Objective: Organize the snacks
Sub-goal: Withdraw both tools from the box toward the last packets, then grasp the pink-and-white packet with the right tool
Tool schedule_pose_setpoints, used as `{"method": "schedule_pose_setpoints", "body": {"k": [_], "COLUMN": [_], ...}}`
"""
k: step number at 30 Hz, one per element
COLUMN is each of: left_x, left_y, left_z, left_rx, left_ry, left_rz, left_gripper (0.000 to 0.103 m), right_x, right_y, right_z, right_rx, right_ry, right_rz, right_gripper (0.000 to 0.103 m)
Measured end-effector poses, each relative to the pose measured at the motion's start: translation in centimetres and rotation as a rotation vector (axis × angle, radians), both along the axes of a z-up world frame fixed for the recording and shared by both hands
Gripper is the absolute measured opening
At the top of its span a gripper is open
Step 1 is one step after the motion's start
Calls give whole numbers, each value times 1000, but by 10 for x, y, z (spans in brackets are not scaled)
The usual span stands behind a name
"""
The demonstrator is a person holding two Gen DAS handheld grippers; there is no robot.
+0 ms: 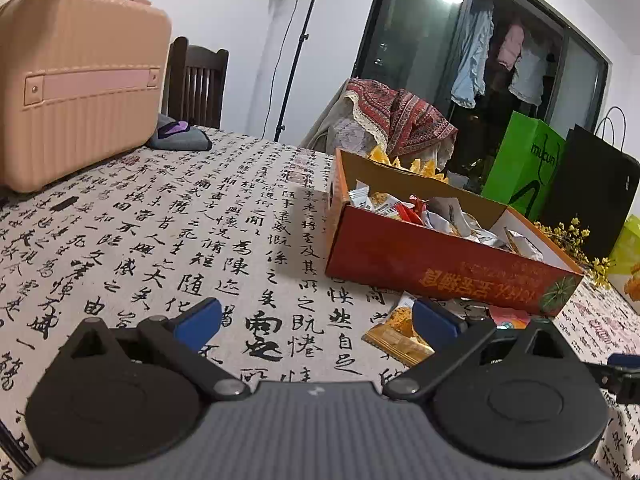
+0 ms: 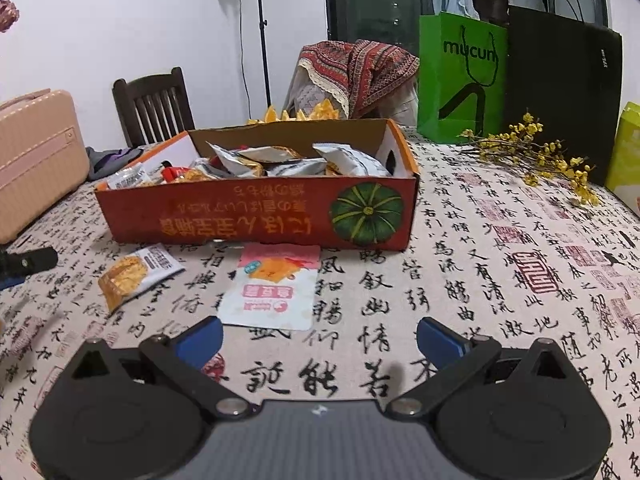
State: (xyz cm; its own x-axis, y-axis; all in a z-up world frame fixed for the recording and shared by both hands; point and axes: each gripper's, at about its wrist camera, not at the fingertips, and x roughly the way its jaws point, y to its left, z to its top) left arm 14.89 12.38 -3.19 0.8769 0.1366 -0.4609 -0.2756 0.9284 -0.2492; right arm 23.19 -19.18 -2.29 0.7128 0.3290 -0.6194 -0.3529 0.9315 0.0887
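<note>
My left gripper point(image 1: 316, 322) and right gripper point(image 2: 319, 338) both hang over the tablecloth point(image 2: 460, 280) with jaws spread wide, holding nothing. The red box point(image 2: 256, 216) sits ahead, heaped with wrapped snacks point(image 2: 280, 162). Just in front of the box lie a pink-and-white pouch point(image 2: 272, 292) and, to its left, an orange packet point(image 2: 134, 274).

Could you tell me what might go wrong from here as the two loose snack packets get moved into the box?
1. The flat white-and-pink pouch lies flush on the calligraphy-print tablecloth, so the open right gripper may pinch cloth instead.
2. The orange cardboard box with a pumpkin picture is already heaped with packets; additions could slide out.
3. The small gold-and-white packet sits near the box front; a reach may nudge the box.
</note>
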Motion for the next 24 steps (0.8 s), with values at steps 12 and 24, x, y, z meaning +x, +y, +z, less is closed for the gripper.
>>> {"method": "schedule_pose_setpoints", "body": {"k": [12,24], "left_x": [0,1], "left_y": [2,4], "left_z": [-1,-2], "left_rx": [-19,-31], "left_ry": [4,10], "left_rz": [8,8], "left_gripper": [103,103], "right_x": [9,68], "right_y": [21,81], "right_z": [-3,-15], "right_rx": [-71,-106], "right_ry": [2,114], "right_rz": [47,52], "right_gripper": [103,103]}}
